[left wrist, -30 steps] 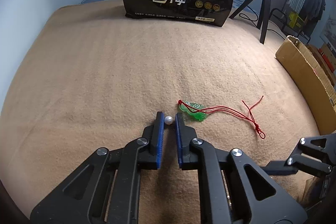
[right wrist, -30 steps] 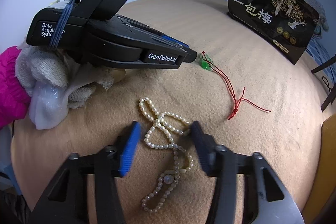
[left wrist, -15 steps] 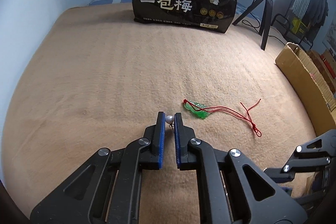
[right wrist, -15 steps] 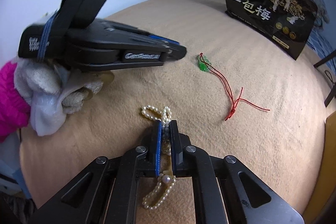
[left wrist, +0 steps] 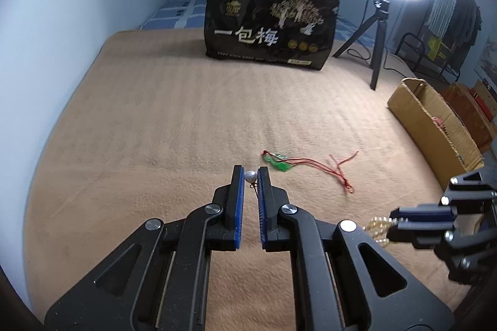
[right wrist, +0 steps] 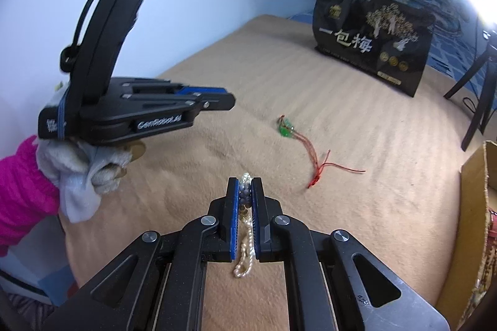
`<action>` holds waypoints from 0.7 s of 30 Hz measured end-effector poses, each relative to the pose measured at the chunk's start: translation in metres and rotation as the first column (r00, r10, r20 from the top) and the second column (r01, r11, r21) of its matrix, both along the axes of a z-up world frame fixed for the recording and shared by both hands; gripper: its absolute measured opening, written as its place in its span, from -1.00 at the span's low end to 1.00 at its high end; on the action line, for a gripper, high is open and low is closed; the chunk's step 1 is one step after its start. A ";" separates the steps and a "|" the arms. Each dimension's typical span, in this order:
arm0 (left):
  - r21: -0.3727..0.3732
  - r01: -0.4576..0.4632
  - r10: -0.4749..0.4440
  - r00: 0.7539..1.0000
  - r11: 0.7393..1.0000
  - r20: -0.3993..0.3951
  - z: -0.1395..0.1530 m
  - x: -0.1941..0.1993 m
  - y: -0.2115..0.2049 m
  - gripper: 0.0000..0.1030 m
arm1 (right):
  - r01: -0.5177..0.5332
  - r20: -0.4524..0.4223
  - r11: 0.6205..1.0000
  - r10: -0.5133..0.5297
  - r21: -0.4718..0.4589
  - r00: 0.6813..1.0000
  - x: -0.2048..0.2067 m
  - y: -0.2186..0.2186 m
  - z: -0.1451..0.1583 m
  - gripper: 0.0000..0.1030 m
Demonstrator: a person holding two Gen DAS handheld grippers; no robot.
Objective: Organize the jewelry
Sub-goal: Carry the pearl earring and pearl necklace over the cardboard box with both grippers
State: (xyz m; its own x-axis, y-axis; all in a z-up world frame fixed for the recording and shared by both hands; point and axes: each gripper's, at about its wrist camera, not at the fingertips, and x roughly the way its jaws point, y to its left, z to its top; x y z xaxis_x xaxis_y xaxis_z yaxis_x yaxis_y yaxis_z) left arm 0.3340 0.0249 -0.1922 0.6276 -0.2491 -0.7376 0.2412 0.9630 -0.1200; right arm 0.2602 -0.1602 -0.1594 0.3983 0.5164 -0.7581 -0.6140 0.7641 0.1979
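Note:
My left gripper (left wrist: 250, 174) is shut on a small pearl earring (left wrist: 250, 175); its thin hook hangs down between the blue pads. My right gripper (right wrist: 245, 186) is shut on a pearl necklace (right wrist: 243, 256), whose loose end dangles below the jaws, off the blanket. The same necklace (left wrist: 377, 228) shows at the right gripper's tip (left wrist: 392, 222) in the left wrist view. A green pendant (left wrist: 278, 163) on a red cord (left wrist: 337, 169) lies on the tan blanket (left wrist: 155, 144), just beyond and right of the left gripper. The pendant (right wrist: 285, 129) also shows in the right wrist view.
A black snack bag (left wrist: 270, 33) stands at the blanket's far edge. A ring light on a tripod (left wrist: 380, 29) stands at the far right. An open cardboard box (left wrist: 435, 126) lies along the right edge. A gloved hand (right wrist: 84, 172) in a pink sleeve (right wrist: 21, 191) holds the left gripper (right wrist: 230, 104).
My right gripper closed on the pearl necklace and lifted it off the blanket. The left gripper rose with the pearl earring still in it.

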 end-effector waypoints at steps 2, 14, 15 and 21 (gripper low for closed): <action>-0.008 0.007 -0.006 1.000 1.000 0.010 0.007 -0.007 -0.002 -0.87 | 0.011 0.011 1.000 -0.012 0.007 1.000 -0.002 -0.005 0.008 -0.89; -0.039 0.058 -0.056 0.997 0.998 0.051 0.041 -0.039 -0.024 -0.87 | 0.062 0.088 0.998 -0.064 0.022 0.994 -0.024 -0.040 0.051 -0.89; -0.040 0.064 -0.061 0.997 0.997 0.055 0.043 -0.041 -0.027 -0.88 | 0.070 0.095 0.997 -0.073 0.026 0.993 -0.025 -0.046 0.056 -0.89; -0.055 0.100 -0.096 0.993 0.993 0.073 0.058 -0.050 -0.046 -0.88 | 0.128 0.127 0.991 -0.133 0.047 0.983 -0.031 -0.078 0.074 -0.89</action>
